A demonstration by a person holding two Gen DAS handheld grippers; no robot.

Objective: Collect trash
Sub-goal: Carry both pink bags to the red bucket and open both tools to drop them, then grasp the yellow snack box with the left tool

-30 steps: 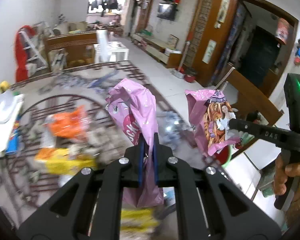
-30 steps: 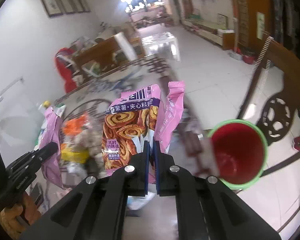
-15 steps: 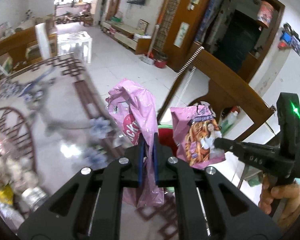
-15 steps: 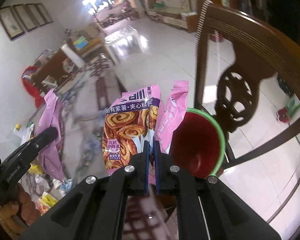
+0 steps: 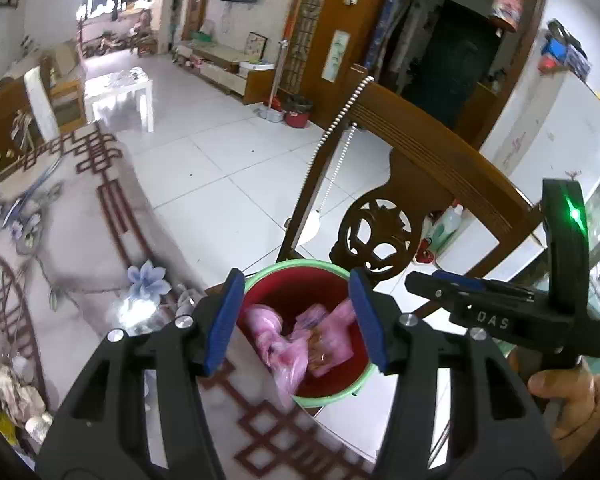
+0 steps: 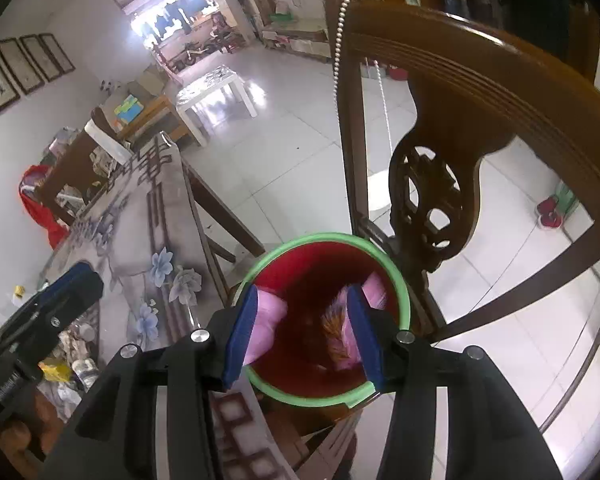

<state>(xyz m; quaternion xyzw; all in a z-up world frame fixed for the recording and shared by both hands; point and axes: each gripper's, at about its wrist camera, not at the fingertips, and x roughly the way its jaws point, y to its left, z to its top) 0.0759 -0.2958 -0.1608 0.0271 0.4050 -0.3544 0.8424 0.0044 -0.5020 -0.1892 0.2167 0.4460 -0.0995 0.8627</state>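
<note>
Jaws just opened, empty, above bin [image 5: 324,394].

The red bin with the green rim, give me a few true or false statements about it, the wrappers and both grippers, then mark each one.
1. Pink wrappers lie inside the red bin. True.
2. The left gripper is clamped on a wrapper. False: its jaws have just been opening and nothing is between them.
3. The right gripper stands open above the bin. True; its jaws have just been opening too.
4. The bin stands far from the wooden chair. False: it sits right beside the chair.
5. The bin is blue inside. False: it is red.
</note>
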